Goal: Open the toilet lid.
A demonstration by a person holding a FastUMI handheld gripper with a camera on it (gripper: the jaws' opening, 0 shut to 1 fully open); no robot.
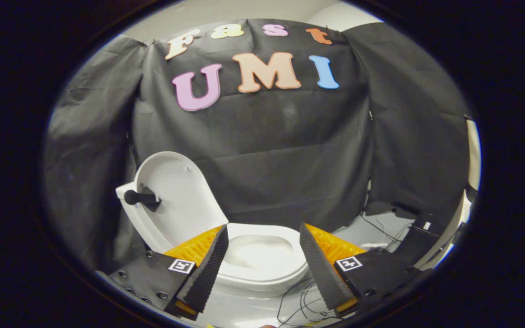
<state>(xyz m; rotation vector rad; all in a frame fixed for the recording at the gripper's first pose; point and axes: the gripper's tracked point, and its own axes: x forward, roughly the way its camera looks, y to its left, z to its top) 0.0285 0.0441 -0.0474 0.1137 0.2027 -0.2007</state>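
Observation:
A white toilet point(262, 266) stands on the floor just ahead of my fingers, its bowl showing between them. Its white lid point(178, 200) stands raised, tilted back toward the left against the black cloth wall. A black handle point(141, 197) with a round knob sticks out from the lid's inner face. My gripper point(262, 237) is open, with a wide gap between the two fingers and nothing held. The left finger's tip lies just in front of the lid's lower edge, apart from the handle.
Black cloth point(290, 146) walls the booth behind and to both sides of the toilet. Thin black cables point(301, 300) lie on the pale floor in front of the bowl. A dark box point(419, 232) and more cables sit at the right.

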